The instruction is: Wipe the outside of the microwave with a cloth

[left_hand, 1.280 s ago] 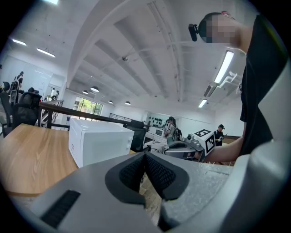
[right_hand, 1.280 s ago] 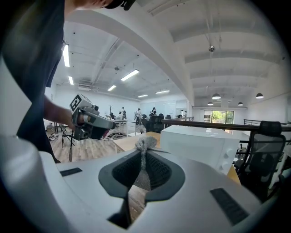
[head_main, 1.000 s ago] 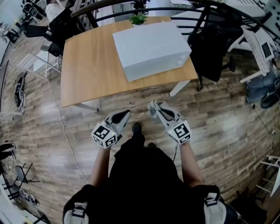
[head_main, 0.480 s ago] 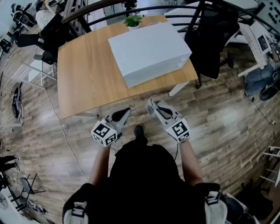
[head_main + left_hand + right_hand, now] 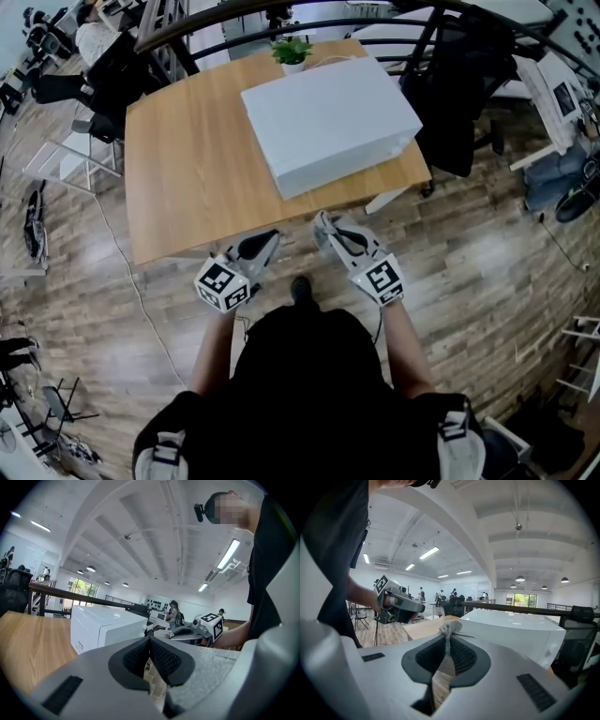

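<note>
Approach step. Right gripper (image 5: 325,228) clamped on small grey woven cloth (image 5: 450,628); left gripper (image 5: 270,240) closed, empty. Boxy white microwave (image 5: 328,117) unwiped; next, carry cloth to it.

A grey-brown wood-plank floor (image 5: 487,281) spreads across the lower half of the head view beneath me. A pale rectangular wooden worktop (image 5: 187,159) fills the upper centre, with a black office chair (image 5: 459,112) at its right end and a curved black metal railing (image 5: 347,21) along the top edge. In the left gripper view a white beamed ceiling (image 5: 140,531) carries long strip lights (image 5: 228,555). Bright windows (image 5: 524,600) glow at the right of the right gripper view.
</note>
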Demonstrator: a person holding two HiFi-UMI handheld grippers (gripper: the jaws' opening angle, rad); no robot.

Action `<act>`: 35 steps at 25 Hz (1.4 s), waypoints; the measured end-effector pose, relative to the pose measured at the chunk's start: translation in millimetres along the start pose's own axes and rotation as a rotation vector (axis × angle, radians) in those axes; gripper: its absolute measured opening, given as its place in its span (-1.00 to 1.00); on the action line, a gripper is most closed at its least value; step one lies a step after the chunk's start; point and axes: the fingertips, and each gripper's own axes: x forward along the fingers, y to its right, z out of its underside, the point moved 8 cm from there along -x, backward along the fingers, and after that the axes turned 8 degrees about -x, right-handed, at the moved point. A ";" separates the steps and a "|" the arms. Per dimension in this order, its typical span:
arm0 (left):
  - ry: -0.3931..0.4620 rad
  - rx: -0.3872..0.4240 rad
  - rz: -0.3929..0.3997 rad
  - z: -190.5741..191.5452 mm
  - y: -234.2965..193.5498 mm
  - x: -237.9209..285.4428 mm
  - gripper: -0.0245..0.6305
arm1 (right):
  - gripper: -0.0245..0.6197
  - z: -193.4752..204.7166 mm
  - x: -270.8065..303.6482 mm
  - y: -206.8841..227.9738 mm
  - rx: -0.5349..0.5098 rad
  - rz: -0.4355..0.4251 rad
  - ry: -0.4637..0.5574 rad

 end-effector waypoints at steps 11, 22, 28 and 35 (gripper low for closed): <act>-0.017 0.008 0.021 -3.0 -19.2 -3.4 -0.92 | -0.84 -7.4 37.5 -2.9 -0.017 0.003 0.022; -0.025 0.006 -0.059 -4.1 -23.2 -29.1 -0.92 | -0.84 -12.2 100.6 16.5 -0.057 0.004 0.046; -0.018 0.007 -0.099 0.8 -25.9 -33.7 -0.92 | -0.84 -4.2 128.3 23.9 -0.108 -0.019 0.059; -0.035 -0.017 -0.133 1.7 -29.4 -38.2 -0.92 | -0.84 -6.0 148.7 27.2 -0.124 -0.045 0.059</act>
